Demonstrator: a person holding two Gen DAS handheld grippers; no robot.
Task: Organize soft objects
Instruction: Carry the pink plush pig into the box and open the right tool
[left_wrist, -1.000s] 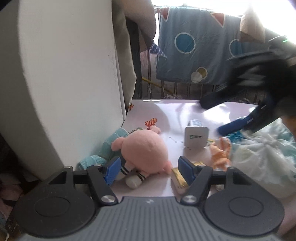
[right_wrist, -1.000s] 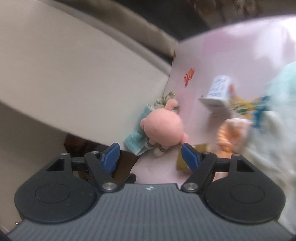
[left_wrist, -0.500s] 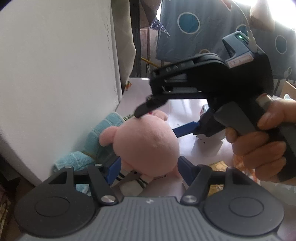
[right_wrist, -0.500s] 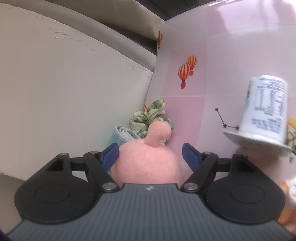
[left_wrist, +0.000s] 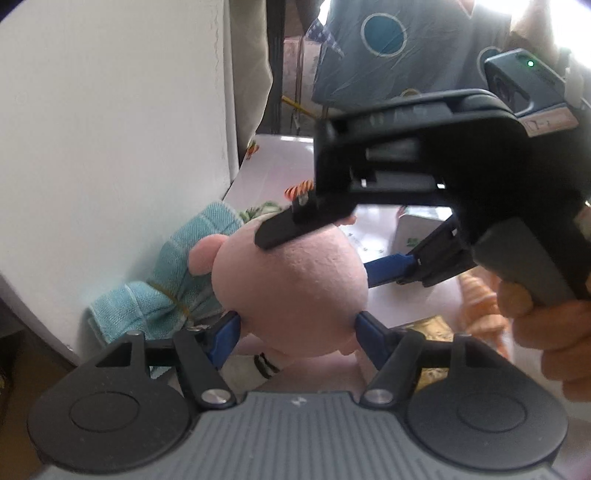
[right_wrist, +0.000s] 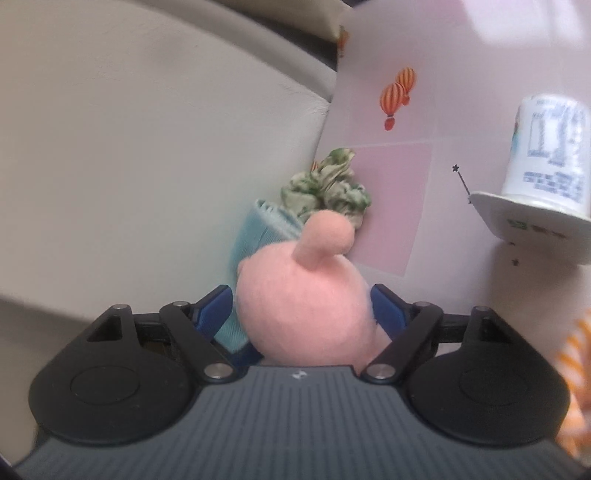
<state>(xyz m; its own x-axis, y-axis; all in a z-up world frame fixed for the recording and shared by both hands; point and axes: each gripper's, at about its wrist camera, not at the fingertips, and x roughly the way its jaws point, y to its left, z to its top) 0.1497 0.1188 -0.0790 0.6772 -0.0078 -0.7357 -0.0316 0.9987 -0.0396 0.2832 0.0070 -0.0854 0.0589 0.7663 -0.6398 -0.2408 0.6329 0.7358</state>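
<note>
Pink plush toy (left_wrist: 291, 284): round, short-napped fleece body, stubby ear or limb at the top, black-and-white striped leg below. Lying on the pale pink table (right_wrist: 443, 74) near its edge, against the white wall panel (left_wrist: 110, 147). Face and lower body hidden behind the tool heads.

Left tongs (left_wrist: 295, 325): blue pads wide apart, one at each flank of the plush, seemingly touching it. Squeeze or mere contact: cannot tell.

Right tongs (right_wrist: 301, 302): pads likewise wide apart with the plush between them. From the left wrist view, one black finger laid across the top of the plush, the blue one at its far side. Clamped or only touching: cannot tell. Grasped by a hand (left_wrist: 546, 321), cut off at the frame's right edge.

Teal towel (left_wrist: 177, 280): ribbed terry, rolled, bound with a thin band, wedged between plush and wall panel, partly covered by the plush.

Green-patterned crumpled cloth (right_wrist: 325, 188): small, ruffled, just behind the plush beside the towel.

White plastic cup (right_wrist: 543, 155): upside down on its wide rim, printed label blurred, well apart to the right.

Orange striped soft thing (left_wrist: 480, 295): mostly hidden behind the right tool.

Gold foil wrapper (left_wrist: 432, 328): crinkled, partly hidden.

Blue fabric with circles (left_wrist: 406, 55): hanging beyond the table.
</note>
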